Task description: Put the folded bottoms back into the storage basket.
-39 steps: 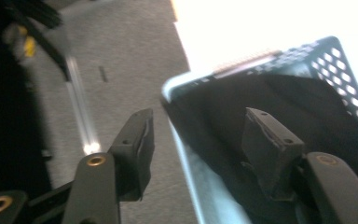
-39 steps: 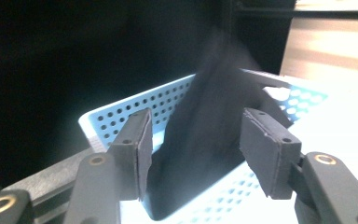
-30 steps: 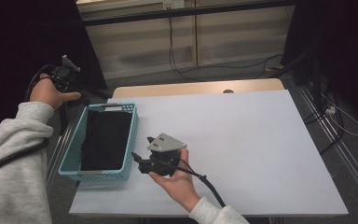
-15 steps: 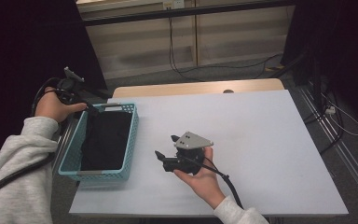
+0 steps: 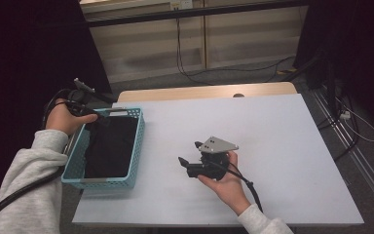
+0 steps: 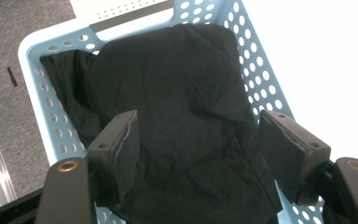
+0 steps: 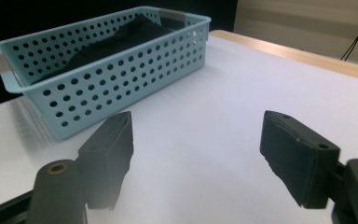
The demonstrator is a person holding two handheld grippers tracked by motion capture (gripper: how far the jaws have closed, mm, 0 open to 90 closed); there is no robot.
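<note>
White table (image 5: 282,146) before dark curtains and a pale wall; no readable writing anywhere.

The blue basket (image 5: 135,146) sits at the table's left edge with the black cloth (image 5: 108,146) inside. The left gripper (image 5: 93,113), jaws having just widened and empty, hovers over the basket's far end, its hand's wrist bent. The right gripper (image 5: 185,165), jaws apart, empty, lies level at centre frame, aimed at the basket.
</note>
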